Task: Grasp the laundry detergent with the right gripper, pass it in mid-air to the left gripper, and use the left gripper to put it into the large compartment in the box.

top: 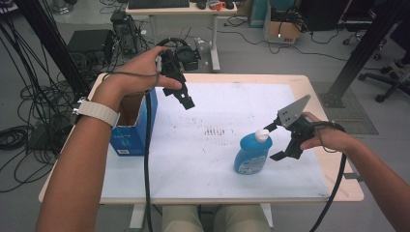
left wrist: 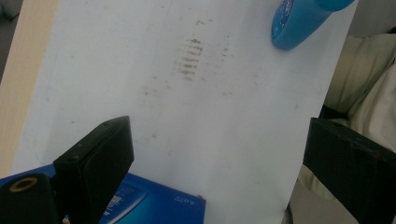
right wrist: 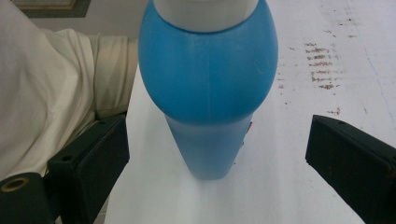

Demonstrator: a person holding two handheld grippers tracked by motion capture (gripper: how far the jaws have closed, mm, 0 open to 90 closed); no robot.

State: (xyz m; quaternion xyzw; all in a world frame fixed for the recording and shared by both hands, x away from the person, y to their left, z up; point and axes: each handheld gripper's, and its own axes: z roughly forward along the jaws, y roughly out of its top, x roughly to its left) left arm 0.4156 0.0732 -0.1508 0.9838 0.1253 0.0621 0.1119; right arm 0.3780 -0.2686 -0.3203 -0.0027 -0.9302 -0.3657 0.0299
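A blue bottle (top: 253, 153) with a white cap stands upright on the white sheet, right of the middle. My right gripper (top: 271, 142) is open just to its right, one jaw near the cap and one by the body. In the right gripper view the bottle (right wrist: 208, 79) stands between the spread jaws of that gripper (right wrist: 217, 154), apart from both. My left gripper (top: 186, 100) is held up above the sheet beside an open blue box (top: 133, 126). The left gripper (left wrist: 215, 158) is open with nothing in it; the bottle (left wrist: 299, 21) and the box (left wrist: 154, 205) show beyond its jaws.
The white sheet (top: 208, 169) covers most of the wooden table (top: 309, 82) and has dark smudges (top: 215, 131) in the middle. The blue box stands at the sheet's left edge. Cables and equipment (top: 92, 43) lie on the floor behind, with a desk (top: 179, 9) farther back.
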